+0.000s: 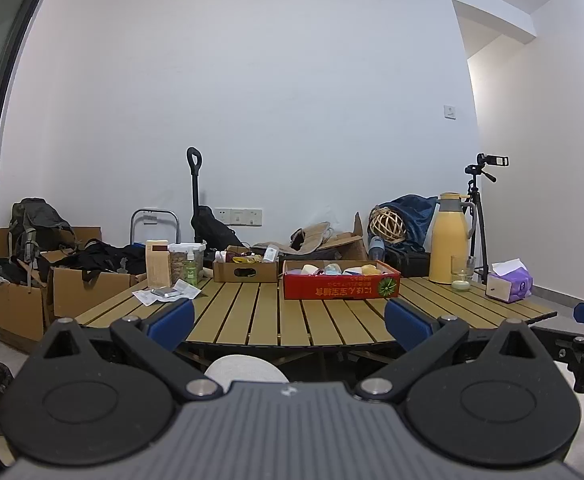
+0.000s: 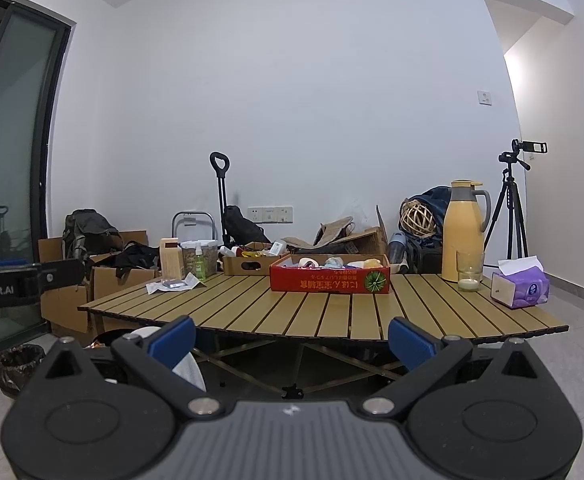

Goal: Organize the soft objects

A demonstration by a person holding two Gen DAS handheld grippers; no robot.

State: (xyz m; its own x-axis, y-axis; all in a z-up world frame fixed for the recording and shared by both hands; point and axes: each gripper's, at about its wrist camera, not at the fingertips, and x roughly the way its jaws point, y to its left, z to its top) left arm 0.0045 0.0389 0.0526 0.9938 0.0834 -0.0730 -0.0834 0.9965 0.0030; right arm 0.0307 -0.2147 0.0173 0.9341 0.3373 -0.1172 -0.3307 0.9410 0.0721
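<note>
Left gripper point(image 1: 290, 322): blue fingers spread wide, nothing between them; held low at lower centre of frame, short of the table point(image 1: 252, 320) edge
Right gripper point(image 2: 292, 338): likewise spread and empty; same low position
Soft objects point(image 2: 333, 262): lay in the red box point(image 2: 329, 280) at mid-frame on the slatted table; well apart from both grippers
Appearance: small rounded lumps, white, pale blue, yellow, pink; mostly hidden by the box wall; exact kinds could not be told
Handling (judged): probably light and squashy; would deform under the pads; pinch across the bulk from above, gently
Nearby: tissue pack point(image 2: 521, 288) at right; yellow flask point(image 2: 463, 232) behind it
</note>
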